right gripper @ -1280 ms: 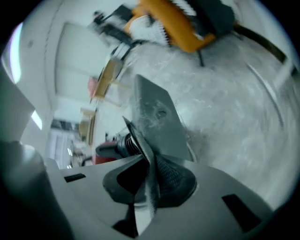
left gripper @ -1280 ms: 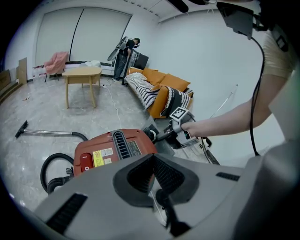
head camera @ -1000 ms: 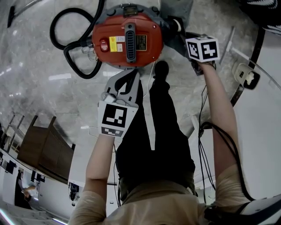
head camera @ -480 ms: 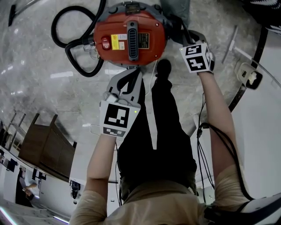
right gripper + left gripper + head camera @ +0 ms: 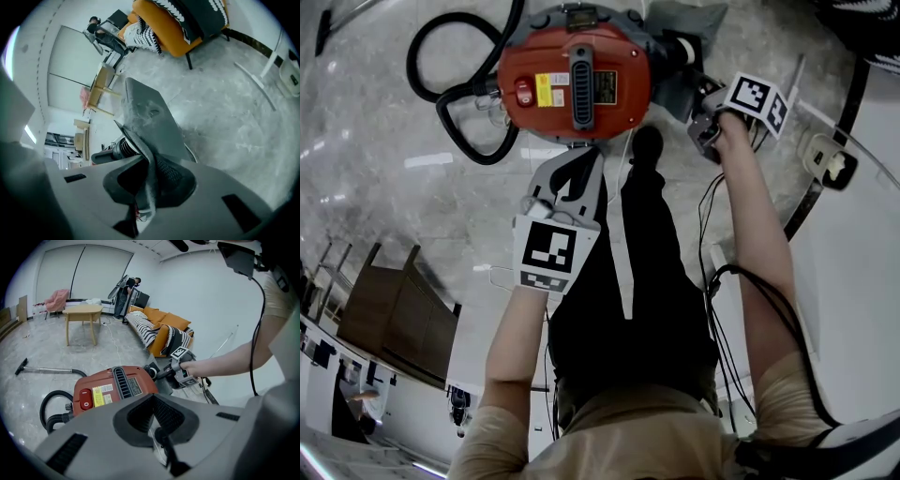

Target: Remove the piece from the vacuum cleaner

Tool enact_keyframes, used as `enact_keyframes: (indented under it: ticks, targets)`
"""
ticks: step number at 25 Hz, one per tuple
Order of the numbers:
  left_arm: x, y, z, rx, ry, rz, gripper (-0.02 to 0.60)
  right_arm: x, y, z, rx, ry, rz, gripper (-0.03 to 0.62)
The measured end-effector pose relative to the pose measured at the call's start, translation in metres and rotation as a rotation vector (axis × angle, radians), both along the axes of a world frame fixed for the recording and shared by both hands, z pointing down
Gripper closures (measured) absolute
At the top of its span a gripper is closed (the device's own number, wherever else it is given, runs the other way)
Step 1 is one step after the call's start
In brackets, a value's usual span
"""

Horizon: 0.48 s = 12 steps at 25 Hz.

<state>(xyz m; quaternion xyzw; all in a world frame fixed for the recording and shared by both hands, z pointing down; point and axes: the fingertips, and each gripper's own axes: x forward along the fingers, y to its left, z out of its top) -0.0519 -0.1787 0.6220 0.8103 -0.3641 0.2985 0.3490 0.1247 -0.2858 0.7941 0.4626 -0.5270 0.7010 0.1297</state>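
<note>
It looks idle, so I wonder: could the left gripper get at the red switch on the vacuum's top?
Probably yes: the left gripper hovers just short of the vacuum cleaner, and nothing lies between it and the upward-facing red switch.

Bright, even indoor light, glare streaks on the glossy floor, strong fisheye distortion, dark corners.

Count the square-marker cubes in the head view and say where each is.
2. One marker cube sits mid-frame, below the red vacuum cleaner; the other is at upper right, just right of the vacuum. None appears hidden.
</note>
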Motion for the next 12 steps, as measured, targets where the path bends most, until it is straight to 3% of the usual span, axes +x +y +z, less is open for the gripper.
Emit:
enact_keyframes:
  ticks: [2, 4, 6, 9, 10, 12]
  targets:
    - [-0.0011, -0.0001, 0.0001, -0.001, -0.002, 0.0, 0.578, 0.0002, -0.0002, -0.0002, 0.0, -0.011, 0.008, 0.557]
    - [-0.0022, -0.0006, -0.0005, 0.0, -0.002, -0.002, 0.578, 0.0002, -0.001, -0.0007, 0.036, 0.04, -0.075, 0.557]
    - [-0.0034, -0.0009, -0.0006, 0.0, -0.004, -0.003, 0.578, -0.0012, -0.0018, -0.0021, 0.11, 0.178, -0.293, 0.559]
    - [-0.004, -0.0002, 0.0007, -0.002, -0.006, -0.001, 0.578, -0.0026, 0.0008, -0.0032, 0.285, 0.514, -0.816, 0.566]
    - [-0.0034, 0.0001, 0.0012, -0.003, -0.005, 0.0, 0.578, -0.0011, 0.0016, -0.0022, 0.334, 0.598, -0.947, 0.566]
    - [-0.0016, 0.0009, 0.0018, -0.004, -0.002, 0.004, 0.578, 0.0038, 0.0017, 0.0011, 0.381, 0.669, -1.043, 0.566]
